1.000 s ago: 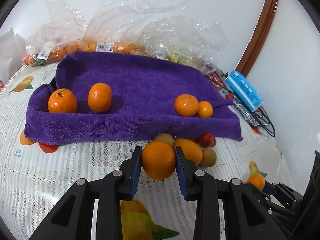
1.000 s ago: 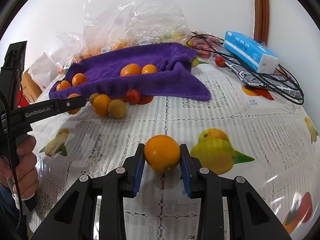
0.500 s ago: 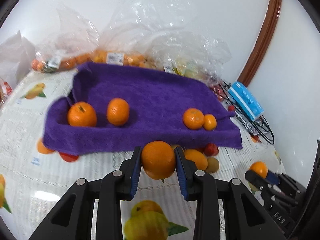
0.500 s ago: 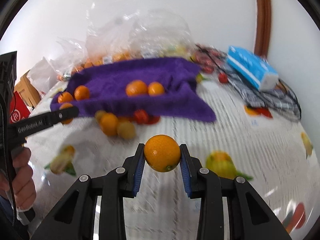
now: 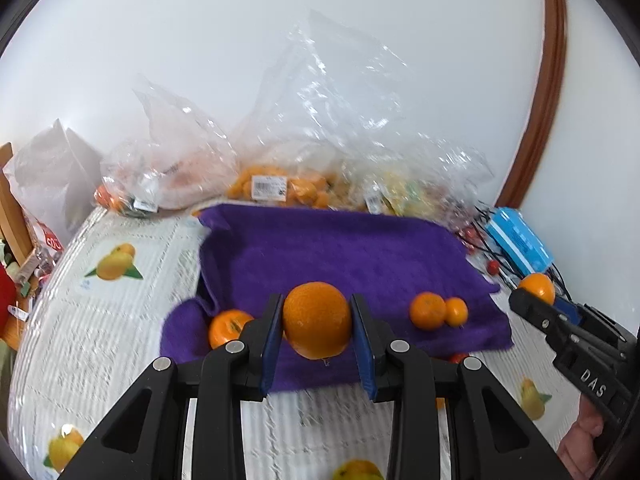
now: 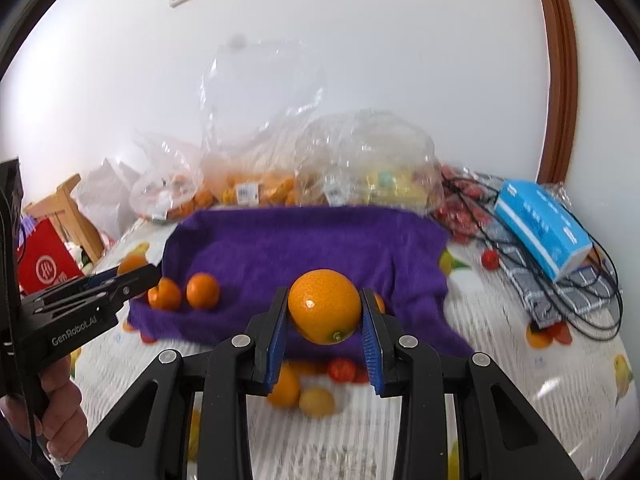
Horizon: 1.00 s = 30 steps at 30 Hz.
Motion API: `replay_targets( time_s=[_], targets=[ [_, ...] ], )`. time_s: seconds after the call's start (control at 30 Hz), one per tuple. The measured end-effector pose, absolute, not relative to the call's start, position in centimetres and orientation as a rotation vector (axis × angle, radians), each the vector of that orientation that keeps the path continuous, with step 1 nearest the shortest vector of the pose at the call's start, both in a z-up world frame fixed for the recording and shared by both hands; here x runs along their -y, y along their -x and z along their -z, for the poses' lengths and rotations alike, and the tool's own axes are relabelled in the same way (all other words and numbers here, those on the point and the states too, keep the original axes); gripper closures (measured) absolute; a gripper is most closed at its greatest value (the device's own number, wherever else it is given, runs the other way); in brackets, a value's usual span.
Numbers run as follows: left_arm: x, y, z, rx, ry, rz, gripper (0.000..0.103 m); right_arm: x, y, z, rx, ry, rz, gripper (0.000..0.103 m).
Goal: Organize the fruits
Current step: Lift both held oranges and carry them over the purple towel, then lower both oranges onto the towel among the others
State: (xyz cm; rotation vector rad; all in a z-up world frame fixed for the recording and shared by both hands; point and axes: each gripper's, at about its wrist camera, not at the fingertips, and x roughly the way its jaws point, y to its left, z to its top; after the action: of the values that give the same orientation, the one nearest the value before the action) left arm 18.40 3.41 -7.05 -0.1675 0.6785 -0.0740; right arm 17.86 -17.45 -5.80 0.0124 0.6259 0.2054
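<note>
My left gripper (image 5: 317, 321) is shut on an orange (image 5: 318, 327), held in the air over the near edge of the purple towel (image 5: 340, 256). My right gripper (image 6: 325, 307) is shut on a second orange (image 6: 324, 300), also lifted before the purple towel (image 6: 304, 248). On the towel lie two oranges (image 6: 184, 292) at the left and a bigger and a smaller one (image 5: 438, 311) at the right. Each gripper appears in the other's view, the right gripper (image 5: 538, 292) at the right edge, the left gripper (image 6: 136, 270) at the left.
Loose fruit (image 6: 308, 388) lies on the patterned tablecloth (image 5: 100, 320) just before the towel. Clear plastic bags of fruit (image 5: 280, 188) stand behind it by the wall. A blue box (image 6: 540, 224) on cables and small red fruits (image 6: 460, 208) sit at the right. A hand (image 6: 60, 412) holds the left gripper.
Both grippers have risen with their oranges and come nearer the towel. The held fruits now show against the purple cloth instead of the tablecloth.
</note>
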Motion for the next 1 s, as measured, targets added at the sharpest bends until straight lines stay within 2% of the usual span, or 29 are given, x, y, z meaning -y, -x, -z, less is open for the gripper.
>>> replay_targets(
  time_s=[0.4,0.67,1.0],
  targets=[
    [-3.5,-22.6,6.3,-0.634,0.153,0.060,0.072,17.5,-23.1,3.0,-0.556,-0.037,-0.185,0.069],
    [-3.8,-23.8,9.8,-0.689,0.163,0.049,0.072,18.6,-24.8,6.3,-0.592,-0.045,-0.213,0.069],
    [-5.0,-23.9,10.4,-0.685,0.212,0.033,0.072,21.1,-25.3,7.6,-0.600,-0.060,-0.135,0.069]
  ],
)
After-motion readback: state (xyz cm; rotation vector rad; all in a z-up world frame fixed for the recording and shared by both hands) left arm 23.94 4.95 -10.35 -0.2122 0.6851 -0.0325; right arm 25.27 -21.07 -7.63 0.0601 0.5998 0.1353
